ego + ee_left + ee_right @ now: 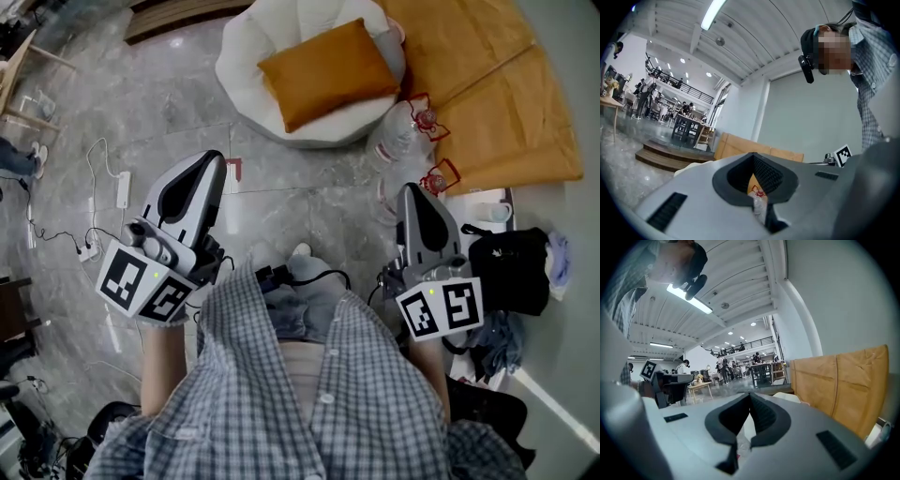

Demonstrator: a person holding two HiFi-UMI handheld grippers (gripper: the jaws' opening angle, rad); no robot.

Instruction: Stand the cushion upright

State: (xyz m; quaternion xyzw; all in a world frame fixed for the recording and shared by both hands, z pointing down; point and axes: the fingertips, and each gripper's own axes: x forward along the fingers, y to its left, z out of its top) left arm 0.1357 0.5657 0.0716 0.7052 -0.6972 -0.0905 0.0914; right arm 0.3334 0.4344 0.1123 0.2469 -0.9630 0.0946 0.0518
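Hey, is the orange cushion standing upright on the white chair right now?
No, the orange cushion lies flat on the white chair, its broad face turned up.

1. Head view looks steeply down from above the person [309, 412] onto the left gripper [212, 161], right gripper [412, 192] and floor [309, 202] ahead
2. Left gripper view looks level along its jaws, toward the tan panels [740, 147]
3. Right gripper view faces likewise, nearer those panels, which all three views share
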